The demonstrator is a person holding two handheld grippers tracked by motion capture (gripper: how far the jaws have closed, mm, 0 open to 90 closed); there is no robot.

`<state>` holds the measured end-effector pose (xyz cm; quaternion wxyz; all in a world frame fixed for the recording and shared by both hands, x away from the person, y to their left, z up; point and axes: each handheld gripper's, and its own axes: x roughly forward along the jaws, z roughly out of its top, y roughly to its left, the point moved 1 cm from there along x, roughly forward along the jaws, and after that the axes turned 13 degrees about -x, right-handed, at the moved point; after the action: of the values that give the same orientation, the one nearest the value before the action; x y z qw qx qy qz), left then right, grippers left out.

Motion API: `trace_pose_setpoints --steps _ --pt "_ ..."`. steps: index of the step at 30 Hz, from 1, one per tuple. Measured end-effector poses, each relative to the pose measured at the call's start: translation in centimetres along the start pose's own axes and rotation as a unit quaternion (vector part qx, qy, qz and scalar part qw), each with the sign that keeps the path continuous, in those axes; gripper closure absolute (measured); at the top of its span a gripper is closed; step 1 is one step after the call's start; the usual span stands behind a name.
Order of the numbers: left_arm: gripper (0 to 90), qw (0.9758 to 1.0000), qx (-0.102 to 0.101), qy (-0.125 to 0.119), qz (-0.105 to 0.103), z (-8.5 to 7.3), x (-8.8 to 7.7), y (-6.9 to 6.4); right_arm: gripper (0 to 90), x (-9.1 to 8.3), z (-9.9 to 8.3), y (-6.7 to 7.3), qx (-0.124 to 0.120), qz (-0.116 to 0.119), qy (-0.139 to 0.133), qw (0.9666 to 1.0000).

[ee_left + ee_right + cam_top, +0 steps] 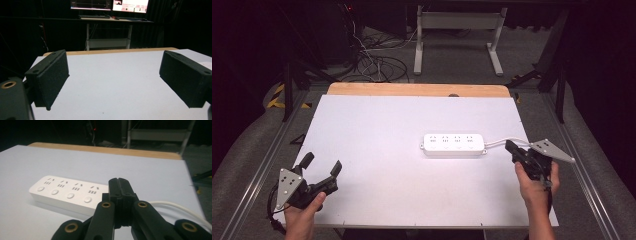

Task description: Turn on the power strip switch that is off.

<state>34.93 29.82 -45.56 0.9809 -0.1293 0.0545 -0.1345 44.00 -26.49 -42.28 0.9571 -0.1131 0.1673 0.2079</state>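
A white power strip point(454, 145) with four sockets and four round buttons lies flat on the white tabletop point(377, 130), right of centre. Its white cable point(504, 142) runs off to the right. My right gripper point(510, 147) hovers just right of the strip's cable end, jaws pressed together with nothing between them. In the right gripper view the shut gripper point(119, 181) points at the strip point(67, 192), and the cable point(175, 207) passes on its right. My left gripper point(322, 164) rests at the front left corner, open and empty. Its fingers point(50, 75) stand wide apart over bare table.
A wooden strip point(417, 89) borders the table's far edge. Beyond it on the floor stand a white metal frame point(457, 22) and tangled cables point(377, 65). Metal rails point(262, 165) run along both sides of the table. Two lit monitors point(110, 4) sit on a far desk.
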Motion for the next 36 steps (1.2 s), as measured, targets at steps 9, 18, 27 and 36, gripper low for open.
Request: trace_pose_setpoints --steps 9,18,27,36 --pt "9.8 0.9999 -0.001 -0.004 0.01 0.1 -0.8 0.5 90.0 6.0 3.2 2.1 -0.021 0.042 0.105 0.9934" --pt "10.4 1.0 -0.001 -0.003 0.009 0.1 -1.0 0.5 90.0 10.2 2.8 3.9 -0.04 0.061 0.193 0.9786" --pt "10.7 1.0 0.0 -0.001 0.006 0.1 -0.8 0.4 90.0 11.5 1.8 4.4 -0.046 0.056 0.221 0.9725" --pt "11.0 1.0 0.0 0.0 0.004 0.1 -0.9 0.3 90.0 11.7 1.8 5.5 -0.054 0.051 0.223 0.9721"
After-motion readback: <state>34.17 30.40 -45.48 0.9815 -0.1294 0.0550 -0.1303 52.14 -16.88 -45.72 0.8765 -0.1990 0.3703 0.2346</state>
